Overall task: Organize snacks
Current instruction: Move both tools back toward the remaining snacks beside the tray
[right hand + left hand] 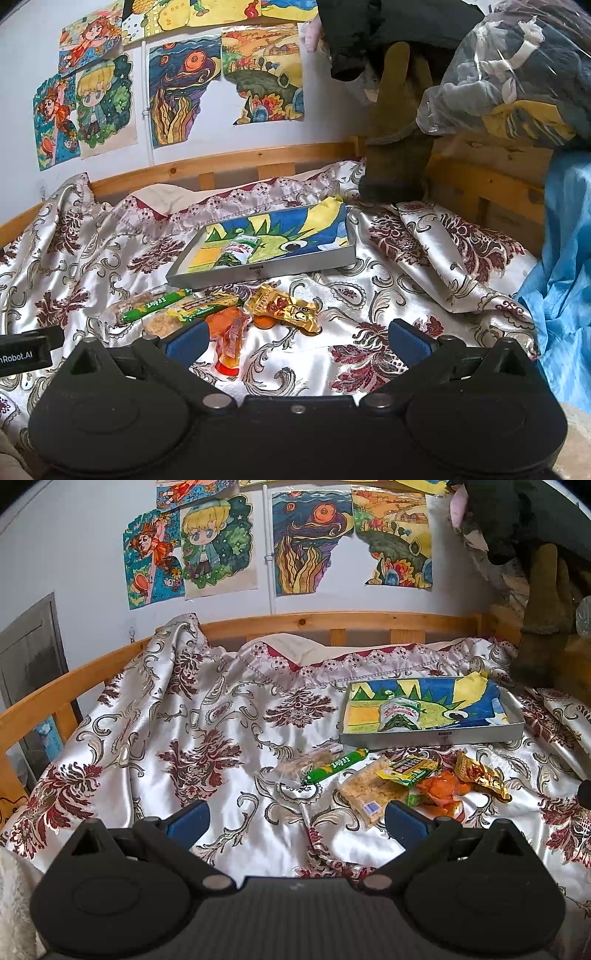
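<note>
Both grippers idle, nothing held. Left gripper [297,821] has its jaws spread wide over bare bedspread [207,738]; right gripper [297,341] is equally wide.

Snack pile sits on the satin bedspread, just in front of the grey tray [515,710]. From the left wrist view the pile is ahead and right of centre:
- green stick snack [334,766] lies diagonally, overlapping a clear-wrapped bar [303,766], beyond the gap between the fingers
- rice crispy bar [364,794] lies just ahead of the right finger [404,825], its near end almost touching the fingertip
- yellow-green packet [408,771] lies across the crispy bar's far end
- orange packet [441,792] and gold foil packet [480,777] sit further right, outside the jaw span

From the right wrist view the same pile is ahead and left:
- orange packet [229,339] lies just inside the left finger [188,341], partly between the jaws
- gold foil packet [286,306] sits ahead of the gap, left of centre
- everything else lies beyond the left finger

Tray interior is lined with a blue-yellow drawing; one green-white packet [399,714] is already lying in it. The tray is well ahead of both grippers.

Edge of the other gripper body is visible at far left in the right wrist view
</note>
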Demonstrator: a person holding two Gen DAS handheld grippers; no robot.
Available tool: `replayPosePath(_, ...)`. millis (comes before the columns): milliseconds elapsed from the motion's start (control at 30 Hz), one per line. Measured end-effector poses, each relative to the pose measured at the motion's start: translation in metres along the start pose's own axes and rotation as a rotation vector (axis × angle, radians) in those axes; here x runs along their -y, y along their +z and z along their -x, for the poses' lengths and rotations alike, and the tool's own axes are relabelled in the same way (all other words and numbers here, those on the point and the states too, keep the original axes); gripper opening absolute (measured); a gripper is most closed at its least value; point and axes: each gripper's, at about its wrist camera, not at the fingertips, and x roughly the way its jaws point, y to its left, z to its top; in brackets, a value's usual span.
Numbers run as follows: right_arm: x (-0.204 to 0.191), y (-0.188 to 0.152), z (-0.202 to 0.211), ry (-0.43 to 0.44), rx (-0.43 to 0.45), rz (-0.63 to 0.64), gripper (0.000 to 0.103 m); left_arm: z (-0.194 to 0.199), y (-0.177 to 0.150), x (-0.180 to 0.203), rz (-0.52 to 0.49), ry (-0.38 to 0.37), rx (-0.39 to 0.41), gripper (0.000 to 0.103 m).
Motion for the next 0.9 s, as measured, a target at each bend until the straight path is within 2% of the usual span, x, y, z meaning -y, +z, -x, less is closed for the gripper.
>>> replayPosePath(500,-0.002,0.006,-0.012,-0.017,-0.023,0.003,0.102,-0.004,0.003,0.004,0.006,-0.021,-0.009,0.103)
replayPosePath(767,0.002,0.024,-0.034,0.011,-0.064,-0.003,0.102,-0.018,0.006,0.015,0.005,-0.070,-0.024,0.103)
replayPosePath(900,0.008,0.039,-0.049,0.012,-0.052,0.015,0.102,-0.028,0.007,0.022,0.004,-0.087,-0.030,0.103)
